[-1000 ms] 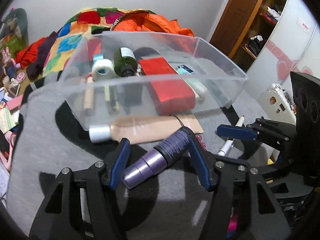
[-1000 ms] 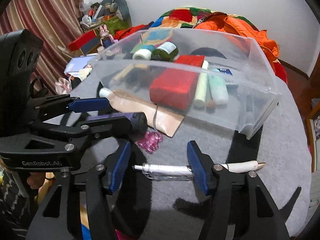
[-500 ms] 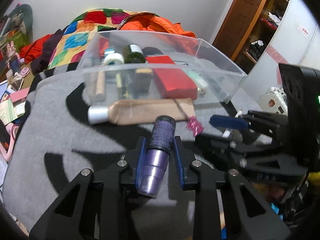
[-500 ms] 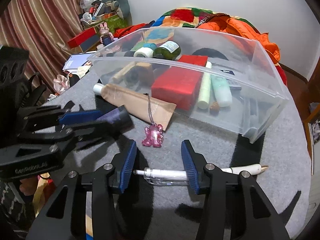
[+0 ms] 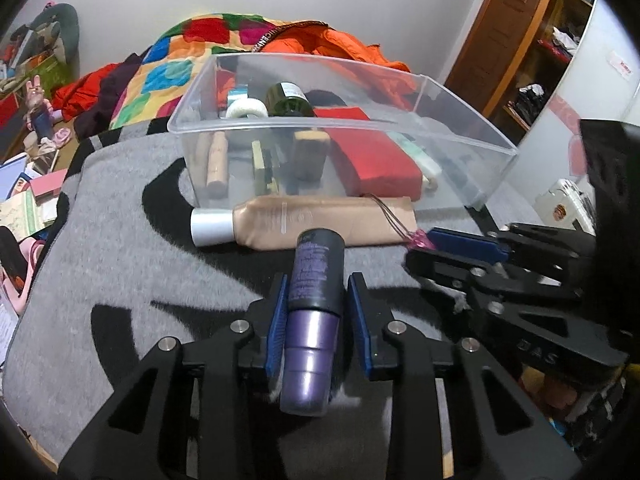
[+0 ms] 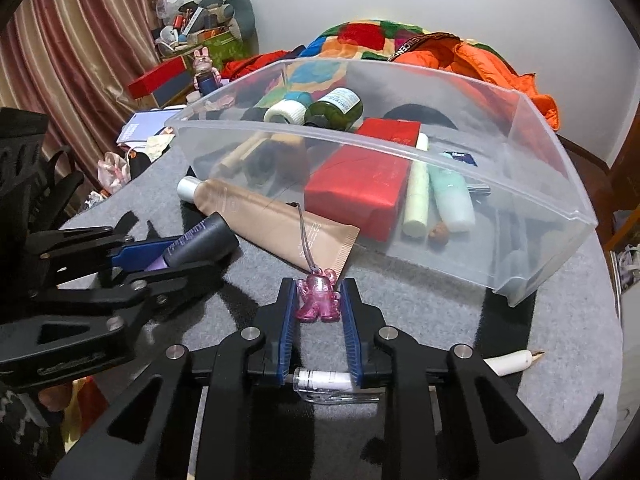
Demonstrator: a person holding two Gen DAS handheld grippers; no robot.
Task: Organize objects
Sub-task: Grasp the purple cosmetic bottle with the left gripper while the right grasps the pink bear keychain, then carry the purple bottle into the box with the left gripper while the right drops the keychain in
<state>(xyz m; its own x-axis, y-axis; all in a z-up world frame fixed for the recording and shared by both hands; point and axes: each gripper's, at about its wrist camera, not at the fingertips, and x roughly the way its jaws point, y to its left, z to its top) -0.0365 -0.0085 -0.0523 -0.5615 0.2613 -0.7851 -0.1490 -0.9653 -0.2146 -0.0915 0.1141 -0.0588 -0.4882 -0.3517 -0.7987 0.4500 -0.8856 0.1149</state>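
Right wrist: clear bin holds red box, bottles.

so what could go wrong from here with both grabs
The left hand-held gripper pinches the purple bottle near its middle, so the smooth bottle might slip or tilt on lifting. The right hand-held gripper, whose jaws have just been closing, has the pink charm between its pads; the charm's cord lies across the beige tube and may drag it.
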